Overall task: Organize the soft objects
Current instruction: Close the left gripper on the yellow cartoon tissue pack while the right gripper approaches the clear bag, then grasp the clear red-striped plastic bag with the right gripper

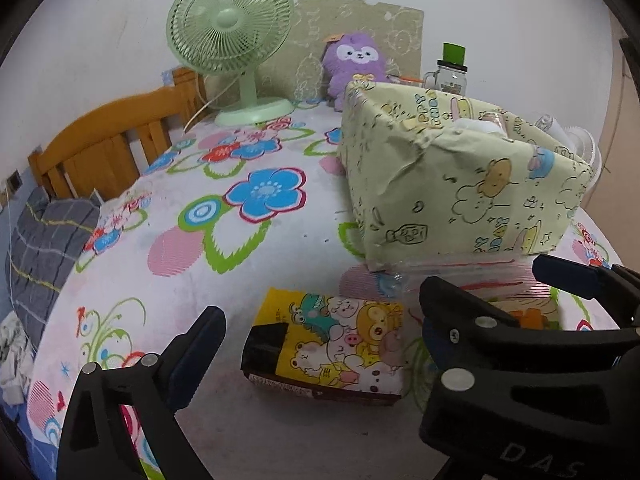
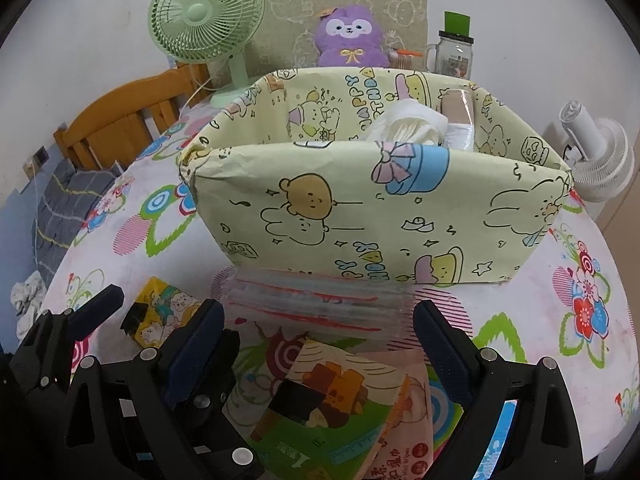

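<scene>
A yellow tissue pack [image 1: 332, 344] with cartoon animals lies on the flowered table between the fingers of my open left gripper [image 1: 322, 312]. It also shows in the right wrist view [image 2: 160, 316]. A pale yellow cartoon-print box [image 2: 376, 208] stands behind, holding white soft items [image 2: 404, 126]. My open right gripper [image 2: 318, 324] hovers over a green and pink tissue pack [image 2: 340, 412]. A stack of clear plastic bags [image 2: 316, 304] with red stripes lies against the box front. The box also shows in the left wrist view [image 1: 452, 184].
A green desk fan [image 1: 230, 36] and a purple plush [image 1: 356, 60] stand at the back by a glass jar [image 1: 450, 72]. A white fan [image 2: 596, 152] sits right of the box. A wooden chair [image 1: 112, 136] is at the left edge.
</scene>
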A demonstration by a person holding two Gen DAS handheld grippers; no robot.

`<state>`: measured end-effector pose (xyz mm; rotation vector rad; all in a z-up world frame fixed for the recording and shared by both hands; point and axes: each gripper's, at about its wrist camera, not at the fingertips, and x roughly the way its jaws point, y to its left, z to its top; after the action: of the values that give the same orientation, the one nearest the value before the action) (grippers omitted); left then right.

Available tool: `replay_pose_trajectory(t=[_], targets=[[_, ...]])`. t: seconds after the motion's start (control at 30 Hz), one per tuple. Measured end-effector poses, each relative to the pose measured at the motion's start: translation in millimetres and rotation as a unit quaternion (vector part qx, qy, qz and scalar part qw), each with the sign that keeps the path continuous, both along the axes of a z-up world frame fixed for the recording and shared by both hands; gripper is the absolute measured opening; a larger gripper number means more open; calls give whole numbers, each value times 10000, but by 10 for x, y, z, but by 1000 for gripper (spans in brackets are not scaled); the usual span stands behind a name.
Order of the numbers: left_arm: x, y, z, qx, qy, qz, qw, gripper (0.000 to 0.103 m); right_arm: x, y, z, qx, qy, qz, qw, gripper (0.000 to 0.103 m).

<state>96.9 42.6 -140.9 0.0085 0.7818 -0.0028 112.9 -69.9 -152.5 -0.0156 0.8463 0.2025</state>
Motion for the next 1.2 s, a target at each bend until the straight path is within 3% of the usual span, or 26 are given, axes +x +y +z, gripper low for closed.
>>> replay_pose_trajectory(t=[0.2, 0.9, 1.2], targets=[[67, 44, -101, -157, 246, 23, 9996, 80, 75, 20, -58, -18, 131, -80, 9999, 97], [184, 78, -94, -116, 281, 2, 9995, 77, 290, 90, -183, -21, 416, -358, 9985, 97], [172, 25, -71, -99, 235, -40, 9997, 76, 234, 72, -141, -2, 306, -309, 9991, 79]])
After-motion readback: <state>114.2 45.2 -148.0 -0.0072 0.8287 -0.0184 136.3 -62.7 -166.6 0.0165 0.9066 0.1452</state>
